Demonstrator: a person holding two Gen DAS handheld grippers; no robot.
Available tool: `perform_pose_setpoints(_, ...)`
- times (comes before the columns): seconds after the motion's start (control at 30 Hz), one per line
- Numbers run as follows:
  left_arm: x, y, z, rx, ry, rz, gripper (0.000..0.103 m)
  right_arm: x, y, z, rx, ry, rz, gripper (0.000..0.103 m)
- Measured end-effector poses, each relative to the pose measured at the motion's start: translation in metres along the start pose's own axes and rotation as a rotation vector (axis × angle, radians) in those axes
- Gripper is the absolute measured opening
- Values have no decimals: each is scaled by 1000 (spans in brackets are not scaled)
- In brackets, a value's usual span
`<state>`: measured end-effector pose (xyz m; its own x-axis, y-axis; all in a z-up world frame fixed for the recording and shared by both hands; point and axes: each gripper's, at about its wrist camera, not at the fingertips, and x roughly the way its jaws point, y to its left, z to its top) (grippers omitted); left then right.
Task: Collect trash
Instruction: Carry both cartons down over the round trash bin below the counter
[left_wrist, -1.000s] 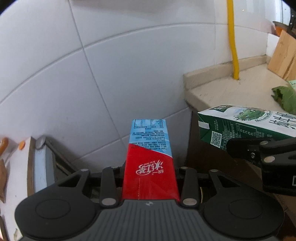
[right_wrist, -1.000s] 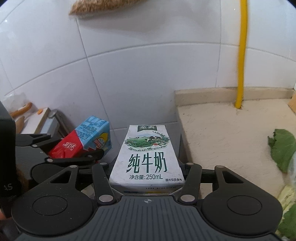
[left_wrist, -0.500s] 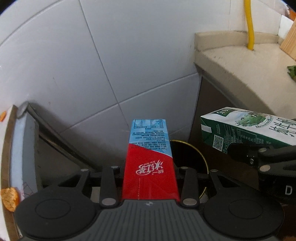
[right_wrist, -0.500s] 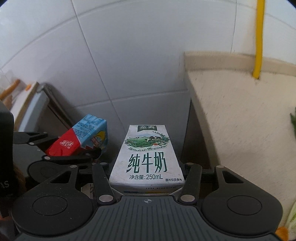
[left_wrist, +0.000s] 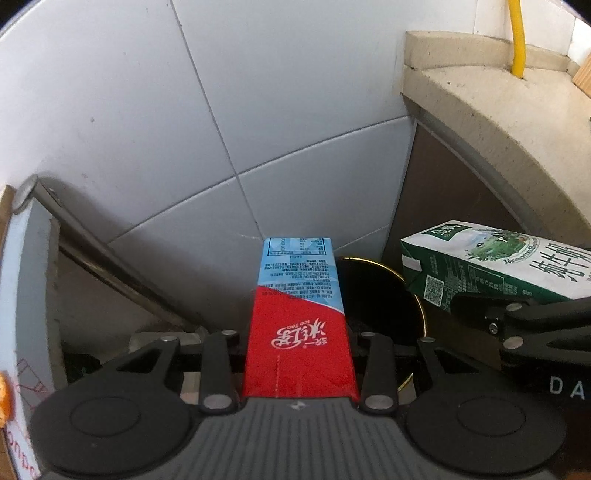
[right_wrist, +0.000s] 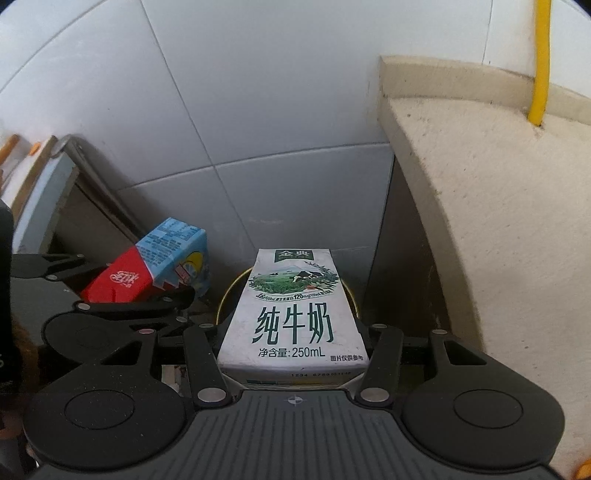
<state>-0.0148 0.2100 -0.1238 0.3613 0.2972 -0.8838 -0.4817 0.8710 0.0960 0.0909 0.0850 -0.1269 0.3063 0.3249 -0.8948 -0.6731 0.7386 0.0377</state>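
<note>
My left gripper is shut on a red and blue iced tea carton, which sticks out forward between the fingers. My right gripper is shut on a white and green milk carton. Both cartons hang above a dark round bin with a gold rim, seen under the milk carton as the bin rim in the right wrist view. In the left wrist view the milk carton is to the right; in the right wrist view the tea carton is to the left.
A white tiled wall stands behind the bin. A beige stone counter with a yellow pipe rises on the right, its dark cabinet side beside the bin. A slanted metal bar and a white board lie on the left.
Both grippers have sunk toward the floor and tipped further down, each keeping its carton. The counter has risen in view and the gold-rimmed bin has come into sight below.
</note>
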Motion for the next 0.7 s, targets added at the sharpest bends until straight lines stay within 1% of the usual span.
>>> perform_pose_setpoints(0.27,14,2,3,-6,27,-25,32,11,0,1,13,19,-20,60)
perform_pose_setpoints(0.47,23,4,3,-35,63,-33,32,24,-1,0,32,43,-25,60)
perform_pose_setpoints(0.7,33,0,4,-33,93,-39,32,34,-3,2,37,65,-37,60)
